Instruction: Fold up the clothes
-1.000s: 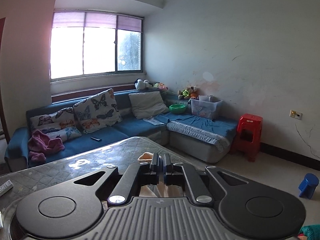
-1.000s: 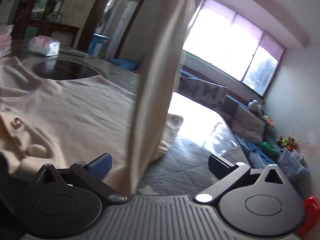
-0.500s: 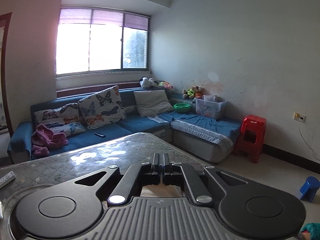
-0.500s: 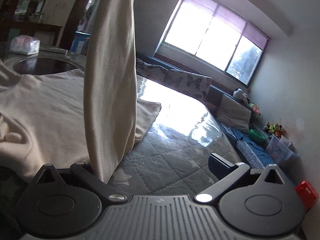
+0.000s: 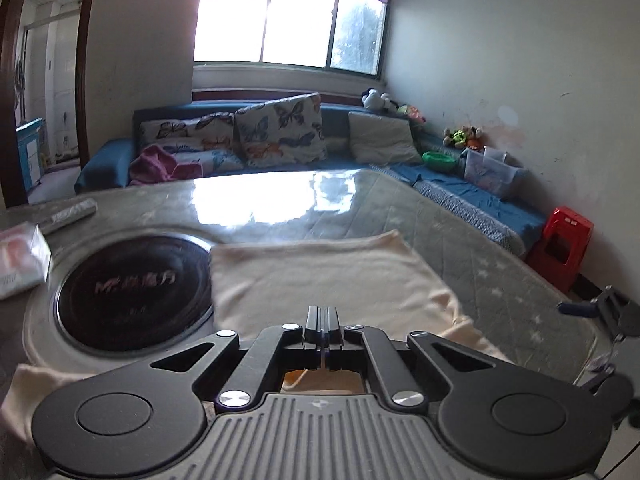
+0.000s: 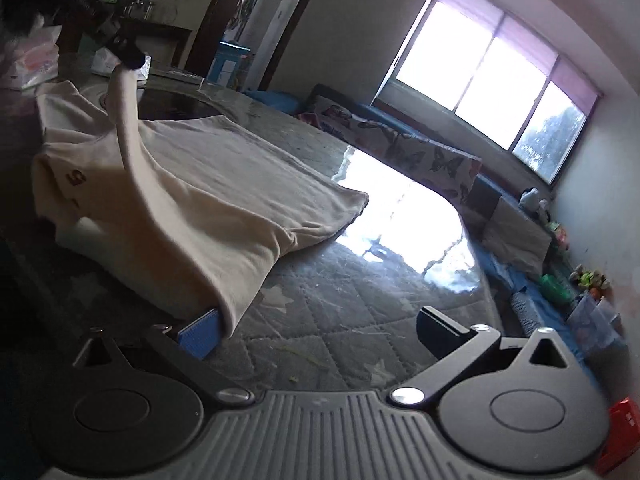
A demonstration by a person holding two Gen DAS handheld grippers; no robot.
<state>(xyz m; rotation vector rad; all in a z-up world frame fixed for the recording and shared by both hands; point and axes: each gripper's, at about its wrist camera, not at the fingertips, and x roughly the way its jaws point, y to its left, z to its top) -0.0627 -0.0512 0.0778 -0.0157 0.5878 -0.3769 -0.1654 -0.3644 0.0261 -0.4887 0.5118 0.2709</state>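
- The left gripper [image 5: 322, 322] is matte black: two slim, flat fingers [image 5: 311, 322] on angled link bars with triangular cut-outs
- Each link bar of it ends in a bright round silver screw; a smooth round disc sits on each outer lobe
- Behind the bars lies a grey ribbed plate with a small cross mark at its front middle
- The right gripper [image 6: 320, 332] has the same black links, silver screws, round discs and grey ribbed plate
- Its left finger carries a blue ridged pad [image 6: 200, 338]; the right finger is a plain black block
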